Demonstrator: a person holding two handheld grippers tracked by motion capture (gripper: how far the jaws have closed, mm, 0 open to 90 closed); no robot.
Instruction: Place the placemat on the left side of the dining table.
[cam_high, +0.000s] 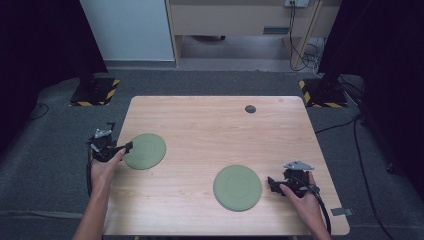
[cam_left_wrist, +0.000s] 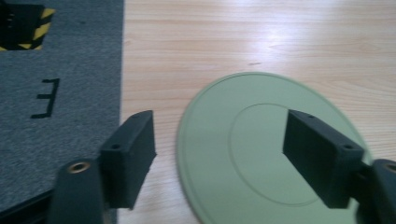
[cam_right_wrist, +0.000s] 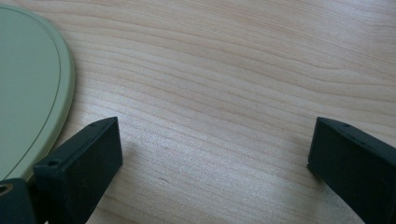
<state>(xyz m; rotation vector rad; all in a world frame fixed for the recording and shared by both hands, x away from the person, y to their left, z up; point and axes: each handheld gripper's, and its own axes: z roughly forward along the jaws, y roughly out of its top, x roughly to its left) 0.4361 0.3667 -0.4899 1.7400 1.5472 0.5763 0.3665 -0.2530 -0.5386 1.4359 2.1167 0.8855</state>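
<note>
Two flat pale-green plates lie on the wooden table (cam_high: 210, 130). The left plate (cam_high: 145, 151) sits near the table's left edge, and my left gripper (cam_high: 125, 148) is at its rim. In the left gripper view the jaws stand apart, open: one over the plate (cam_left_wrist: 261, 154), the other over bare wood near the table edge, with the left gripper (cam_left_wrist: 219, 140) not pressing on anything. The right plate (cam_high: 237, 188) lies front centre. My right gripper (cam_high: 271, 184) rests just right of it, open over bare wood (cam_right_wrist: 215, 149), with the plate's rim (cam_right_wrist: 28, 93) at the left.
A small dark round disc (cam_high: 250, 109) sits near the table's far edge. Grey carpet (cam_left_wrist: 56, 116) surrounds the table. Stands with yellow-and-black bases (cam_high: 94, 92) flank the far corners, and cables trail on the floor at the right.
</note>
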